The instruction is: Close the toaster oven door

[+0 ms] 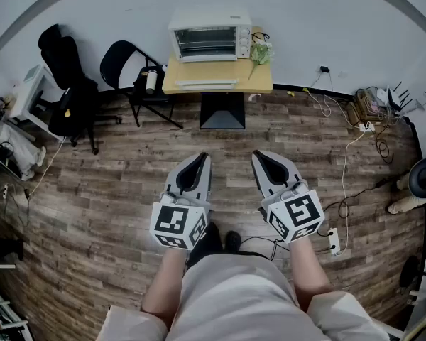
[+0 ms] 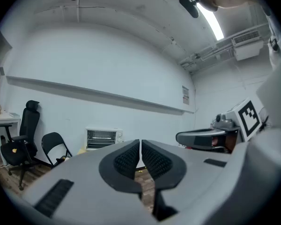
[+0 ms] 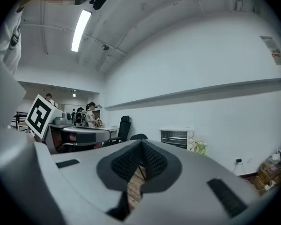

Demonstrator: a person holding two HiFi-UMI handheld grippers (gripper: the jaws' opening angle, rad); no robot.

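A white toaster oven [image 1: 209, 34] stands on a small wooden table [image 1: 264, 82] against the far wall. Its door [image 1: 206, 84] hangs open, folded down flat in front. The oven [image 2: 103, 137] also appears small and distant in the left gripper view, and the oven [image 3: 177, 138] shows likewise in the right gripper view. My left gripper [image 1: 197, 159] and right gripper [image 1: 260, 156] are held side by side over the wooden floor, well short of the table. Both are shut with nothing between the jaws, as the left gripper [image 2: 140, 142] and right gripper [image 3: 141, 145] show in their own views.
A black folding chair [image 1: 128, 69] stands left of the table, an office chair [image 1: 65, 77] further left. A green bundle [image 1: 261, 52] sits beside the oven. Cables and a power strip [image 1: 334, 240] lie on the floor at right. People [image 3: 86, 114] sit at desks in the distance.
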